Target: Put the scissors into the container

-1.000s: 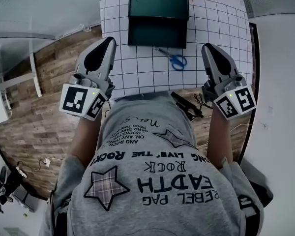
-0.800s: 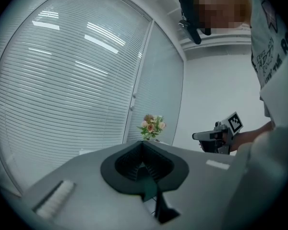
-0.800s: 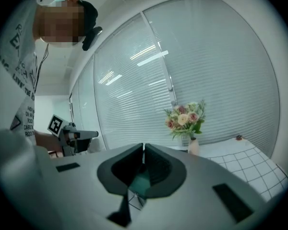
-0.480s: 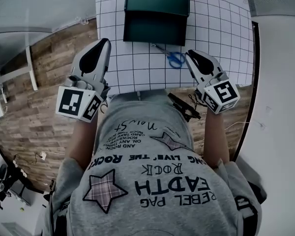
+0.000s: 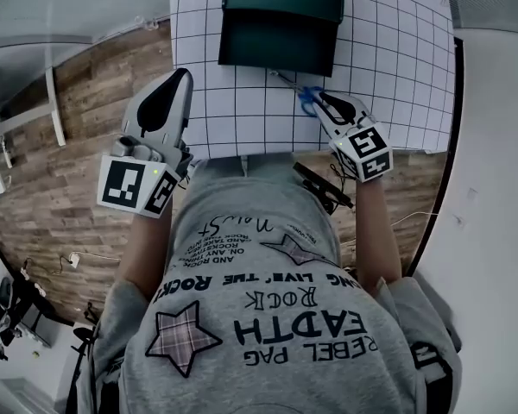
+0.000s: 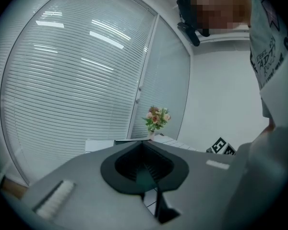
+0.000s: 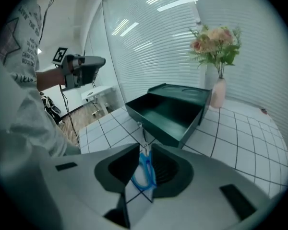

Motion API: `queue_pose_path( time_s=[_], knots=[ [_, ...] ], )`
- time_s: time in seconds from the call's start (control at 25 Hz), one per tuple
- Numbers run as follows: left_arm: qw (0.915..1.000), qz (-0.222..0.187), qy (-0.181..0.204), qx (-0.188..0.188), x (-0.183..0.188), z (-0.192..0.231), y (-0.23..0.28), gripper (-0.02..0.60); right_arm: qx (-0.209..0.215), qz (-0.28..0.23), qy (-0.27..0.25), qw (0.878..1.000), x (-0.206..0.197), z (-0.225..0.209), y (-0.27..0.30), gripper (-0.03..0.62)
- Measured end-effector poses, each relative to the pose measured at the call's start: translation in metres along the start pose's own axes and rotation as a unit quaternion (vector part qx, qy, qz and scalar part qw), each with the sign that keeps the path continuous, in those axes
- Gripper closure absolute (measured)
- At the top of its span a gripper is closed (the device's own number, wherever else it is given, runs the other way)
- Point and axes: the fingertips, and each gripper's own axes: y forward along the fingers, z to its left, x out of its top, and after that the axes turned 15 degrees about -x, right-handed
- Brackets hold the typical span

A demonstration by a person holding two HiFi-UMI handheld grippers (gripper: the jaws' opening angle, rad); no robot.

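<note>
- Right gripper (image 5: 318, 103) is tipped down over the near-right part of the white gridded table (image 5: 397, 50). Its jaws have just been opening and stand slightly apart, with the blue-handled steel scissors (image 7: 145, 163) showing in the gap but not yet clamped.
- Scissors are laid flat on the table, just near of the dark green open rectangular container (image 5: 281, 33), with the blades aimed far-left toward it and the handles toward the right gripper.
- Left gripper (image 5: 177, 84) is held beyond the table's left edge with its jaws together and nothing in them. It is judged unneeded for this step.
- Grasp is best taken across both handle loops, so that the blades are kept from swinging open.
- Jaws should probably be widened further before being lowered, since the present gap looks narrow for the loops.
- Both pads should be brought to table level together, or the flat scissors may be pushed away.
- Once closed, the load should be lifted clear of the container's near wall before being released inside.
</note>
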Motion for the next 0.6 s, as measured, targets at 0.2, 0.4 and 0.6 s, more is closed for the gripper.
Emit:
queue_pose_path(
  time_s=[0.2, 0.4, 0.6],
  knots=[
    [0.9999, 0.006, -0.007, 0.012, -0.007, 0.004, -0.004, 0.571, 0.006, 0.036, -0.034, 0.999, -0.024, 0.003, 0.022, 0.487],
    [0.9997, 0.007, -0.012, 0.021, -0.011, 0.005, -0.007, 0.571, 0.009, 0.053, -0.071, 0.996, -0.036, 0.007, 0.033, 0.477],
    [0.9996, 0.003, -0.017, 0.023, -0.01, 0.005, -0.007, 0.571, 0.005, 0.057, -0.103, 0.993, -0.044, 0.007, 0.037, 0.477]
  ],
)
